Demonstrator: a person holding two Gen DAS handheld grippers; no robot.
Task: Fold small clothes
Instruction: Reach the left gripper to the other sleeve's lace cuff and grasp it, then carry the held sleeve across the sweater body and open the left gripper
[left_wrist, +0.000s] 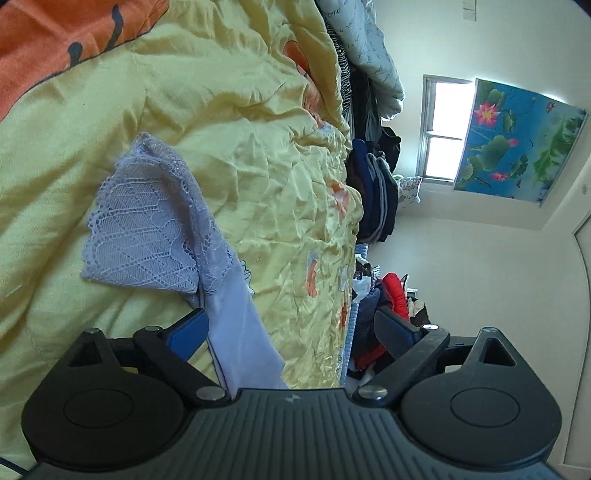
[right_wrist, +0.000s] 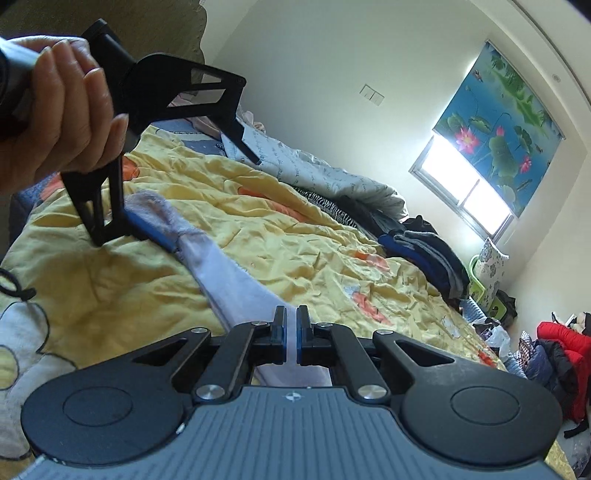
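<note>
The small purple garment (right_wrist: 229, 277) lies stretched in a long strip on the yellow quilt (right_wrist: 295, 236). Its lace end is on the left and its plain end on the right, so the long way runs from one gripper to the other. On the left, the left gripper (left_wrist: 291, 332) has its jaws wide open, with one blue finger (left_wrist: 188, 330) touching the cloth near the lace. On the right, the right gripper (right_wrist: 291, 336) has its jaws almost closed, pinching the plain end. I think the right side is nearer for the next fold, toward the lace.
</note>
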